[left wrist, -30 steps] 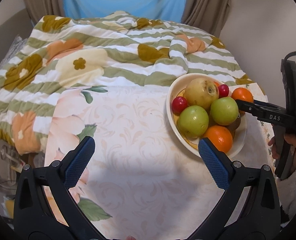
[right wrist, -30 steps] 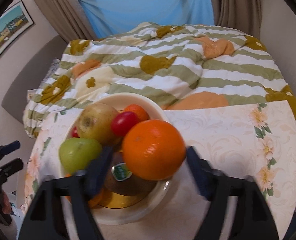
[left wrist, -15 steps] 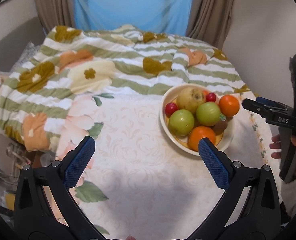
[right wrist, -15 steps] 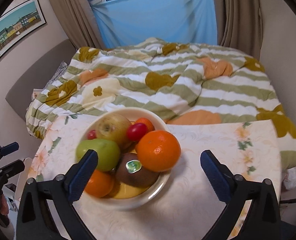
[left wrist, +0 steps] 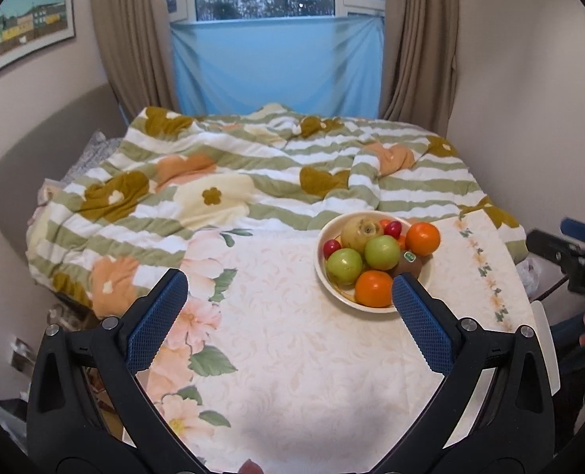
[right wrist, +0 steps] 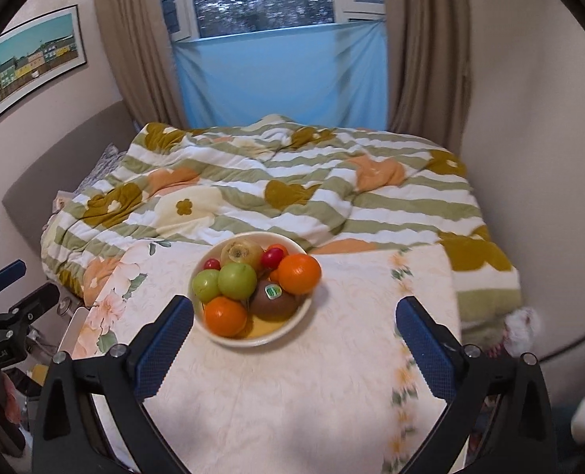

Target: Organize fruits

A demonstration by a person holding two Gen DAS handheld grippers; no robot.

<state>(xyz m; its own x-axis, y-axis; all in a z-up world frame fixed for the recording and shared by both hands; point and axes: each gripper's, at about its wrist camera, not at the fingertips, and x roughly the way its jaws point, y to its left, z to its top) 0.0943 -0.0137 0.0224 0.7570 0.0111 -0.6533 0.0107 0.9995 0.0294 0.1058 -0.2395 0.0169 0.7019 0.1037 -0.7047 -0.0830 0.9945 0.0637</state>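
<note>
A cream bowl (left wrist: 326, 281) (right wrist: 292, 324) piled with fruit stands on a table with a floral cloth (left wrist: 292, 355) (right wrist: 312, 387). In it lie two oranges (left wrist: 422, 238) (right wrist: 299, 273), two green apples (left wrist: 382, 252) (right wrist: 237, 280), a yellow pear (left wrist: 360, 232) (right wrist: 242, 252), a kiwi with a sticker (right wrist: 273, 303) and small red fruits (left wrist: 331, 246). My left gripper (left wrist: 290, 290) is open, above and short of the bowl, with nothing between its blue pads. My right gripper (right wrist: 295, 316) is open too, raised well back from the bowl, empty.
Behind the table lies a bed with a striped floral quilt (left wrist: 253, 181) (right wrist: 292, 189), under a curtained window with a blue cloth (left wrist: 276, 67). The other gripper shows at the right edge (left wrist: 569, 252) and at the left edge (right wrist: 4, 316). A picture (right wrist: 35, 55) hangs on the left wall.
Both grippers have risen and drawn back from the bowl, which now looks smaller. The right gripper's jaws stood around an orange a second ago; the orange stays in the bowl, the jaws spread wide.
</note>
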